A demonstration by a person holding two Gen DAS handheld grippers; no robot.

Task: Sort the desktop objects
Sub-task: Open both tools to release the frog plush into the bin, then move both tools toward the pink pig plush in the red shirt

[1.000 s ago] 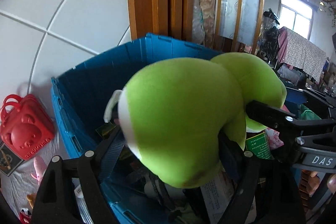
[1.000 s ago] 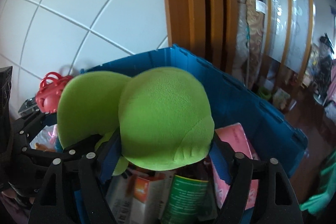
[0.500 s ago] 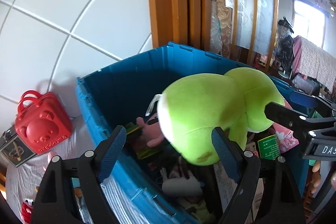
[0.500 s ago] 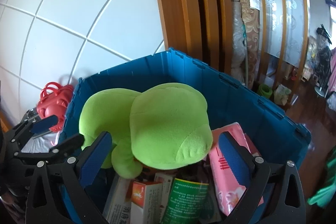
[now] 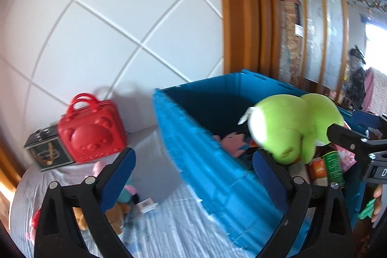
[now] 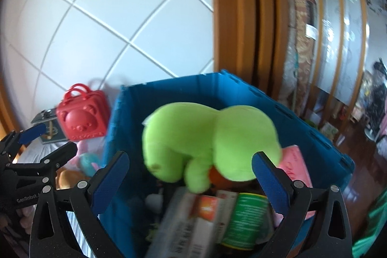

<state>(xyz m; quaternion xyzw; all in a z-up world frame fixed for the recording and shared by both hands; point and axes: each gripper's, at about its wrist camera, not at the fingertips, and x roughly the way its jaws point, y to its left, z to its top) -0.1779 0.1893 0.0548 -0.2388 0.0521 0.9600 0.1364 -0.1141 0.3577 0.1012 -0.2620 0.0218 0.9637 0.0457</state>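
- left gripper (image 5: 193,166): jaws wide apart, nothing between the blue pads (image 5: 118,179). it hangs over the near left corner of the blue bin (image 5: 212,161), one finger outside the bin over the table (image 5: 164,221), the other over the bin's inside.
- right gripper (image 6: 189,173): jaws also spread wide, holding nothing. it sits above the bin's open top, fingers either side of the green plush without touching it.
- green plush toy (image 6: 208,144) lies free on top of the pile inside the bin, toward the right half in the left view (image 5: 292,127). white patch at one end, slightly blurred.
- under and beside it in the bin: green can (image 6: 244,219), orange-and-white box (image 6: 205,209), pink pack (image 6: 293,166) against the right wall, small pink toy (image 5: 231,144) near the left wall.
- table has a striped cloth. the bin stands at its right side, against the white tiled wall (image 5: 108,28).
- red bear-face case (image 5: 93,132) stands upright at the back left of the table, by the wall, a dark box (image 5: 44,152) just left of it.
- small plush toys (image 5: 116,207) lie loose on the cloth near the front left, partly hidden by the gripper finger.
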